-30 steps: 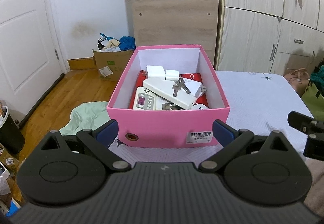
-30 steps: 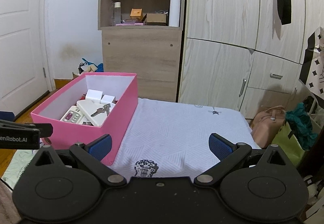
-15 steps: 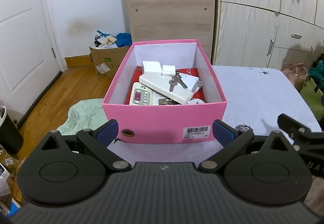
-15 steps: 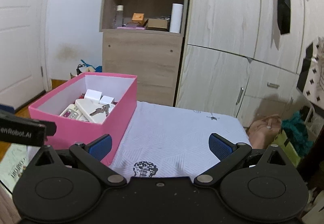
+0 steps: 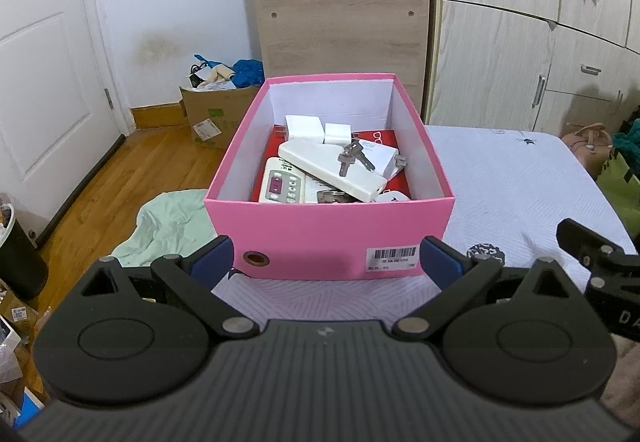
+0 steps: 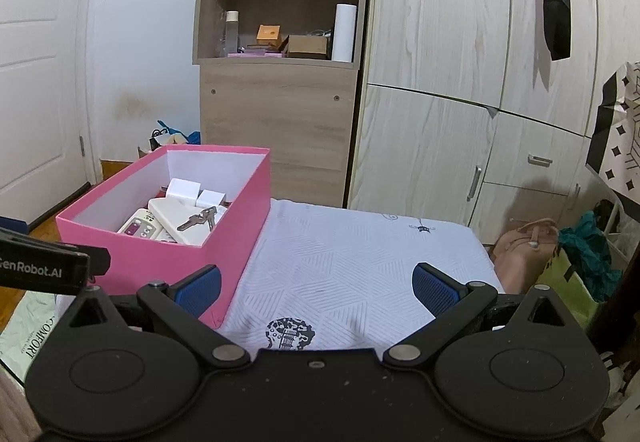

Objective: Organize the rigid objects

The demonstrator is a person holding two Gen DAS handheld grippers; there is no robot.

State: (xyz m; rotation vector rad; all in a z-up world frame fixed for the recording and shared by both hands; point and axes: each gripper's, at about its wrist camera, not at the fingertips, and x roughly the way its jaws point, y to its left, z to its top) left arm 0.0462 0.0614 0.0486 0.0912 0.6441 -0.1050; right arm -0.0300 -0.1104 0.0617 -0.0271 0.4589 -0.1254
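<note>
A pink box (image 5: 328, 230) stands on the white mattress (image 5: 520, 194). In it lie a white remote (image 5: 332, 170) with keys (image 5: 352, 158) on top, a second remote with buttons (image 5: 282, 188), two white adapters (image 5: 304, 128) and a red item beneath. My left gripper (image 5: 326, 258) is open and empty just in front of the box. My right gripper (image 6: 316, 284) is open and empty over the mattress, right of the box (image 6: 160, 250). The keys (image 6: 198, 220) show there too.
A wooden shelf cabinet (image 6: 280, 114) and a wardrobe (image 6: 480, 82) stand behind the bed. A cardboard box (image 5: 216, 114) and a green cloth (image 5: 168, 222) lie on the wood floor at left. Bags (image 6: 524, 254) sit at the right bed edge.
Both grippers have drawn back and risen a little, so the box looks slightly farther and lower. Both stay open and empty. The box's contents have not moved.
</note>
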